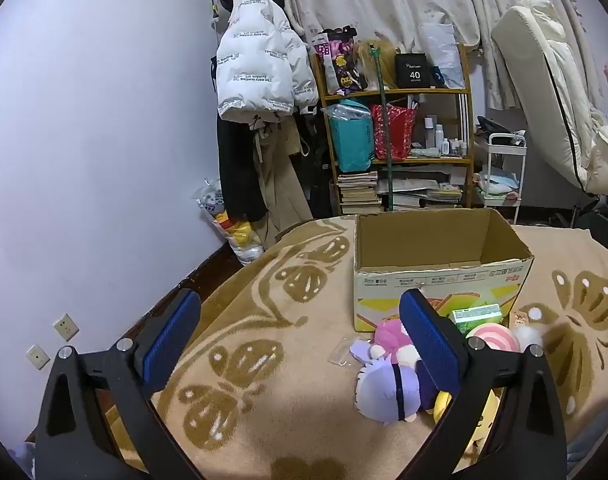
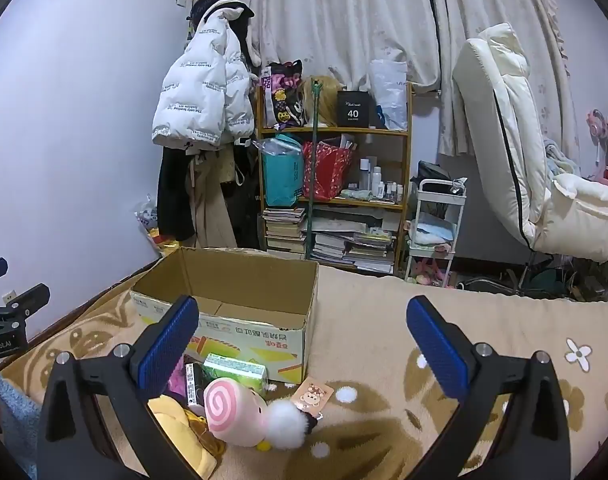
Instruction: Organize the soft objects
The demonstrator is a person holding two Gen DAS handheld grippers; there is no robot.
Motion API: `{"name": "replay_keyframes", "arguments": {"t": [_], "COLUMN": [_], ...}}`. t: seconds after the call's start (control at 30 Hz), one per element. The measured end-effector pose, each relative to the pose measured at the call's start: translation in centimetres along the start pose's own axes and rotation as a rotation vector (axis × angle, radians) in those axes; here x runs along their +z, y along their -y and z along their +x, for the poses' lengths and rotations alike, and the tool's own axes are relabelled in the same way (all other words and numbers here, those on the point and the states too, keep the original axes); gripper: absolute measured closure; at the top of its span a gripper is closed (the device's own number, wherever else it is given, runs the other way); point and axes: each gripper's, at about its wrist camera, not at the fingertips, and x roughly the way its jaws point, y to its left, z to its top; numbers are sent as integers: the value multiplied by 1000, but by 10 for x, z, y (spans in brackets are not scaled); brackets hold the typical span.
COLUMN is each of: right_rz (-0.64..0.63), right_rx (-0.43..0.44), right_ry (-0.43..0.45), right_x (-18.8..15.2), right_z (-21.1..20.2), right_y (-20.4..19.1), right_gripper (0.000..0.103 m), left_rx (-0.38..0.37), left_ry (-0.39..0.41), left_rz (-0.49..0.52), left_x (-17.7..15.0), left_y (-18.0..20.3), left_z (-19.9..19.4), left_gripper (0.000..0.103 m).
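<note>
An open cardboard box [image 1: 440,268] [image 2: 239,304] stands on the butterfly-patterned blanket [image 1: 271,360], nothing visible inside it. In front of it lies a heap of soft toys: a purple-haired doll [image 1: 388,388], a pink plush [image 1: 388,334], a pink swirl plush [image 1: 494,338] [image 2: 233,408], a yellow plush [image 2: 179,428], a white pompom [image 2: 285,424] and a green pack [image 2: 235,370]. My left gripper [image 1: 299,332] hovers open over the blanket left of the heap, its right finger in front of the toys. My right gripper [image 2: 301,338] hangs open above the swirl plush and pompom, holding nothing.
A small illustrated card [image 2: 314,396] and a clear sleeve [image 1: 342,352] lie on the blanket by the toys. Behind the bed stand a crowded shelf [image 1: 396,128], hanging coats [image 1: 259,68], a white trolley [image 2: 436,224] and a cream recliner [image 2: 520,152]. The left gripper's frame [image 2: 7,320] shows at the right wrist view's left edge.
</note>
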Motion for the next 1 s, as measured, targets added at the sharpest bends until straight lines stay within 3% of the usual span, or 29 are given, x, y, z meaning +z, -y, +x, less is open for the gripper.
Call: {"name": "replay_keyframes", "arguments": {"t": [1.0], "right_rz": [5], "right_rx": [5], "right_ry": [-14], "right_x": [-2], "right_z": [2], "right_y": [-4], "right_gripper": [0], "left_rx": [-7], "left_ry": [-20], "left_rz": [13], "left_x": [-3], "left_y": [5], "left_z": [5], "left_gripper": [4]}}
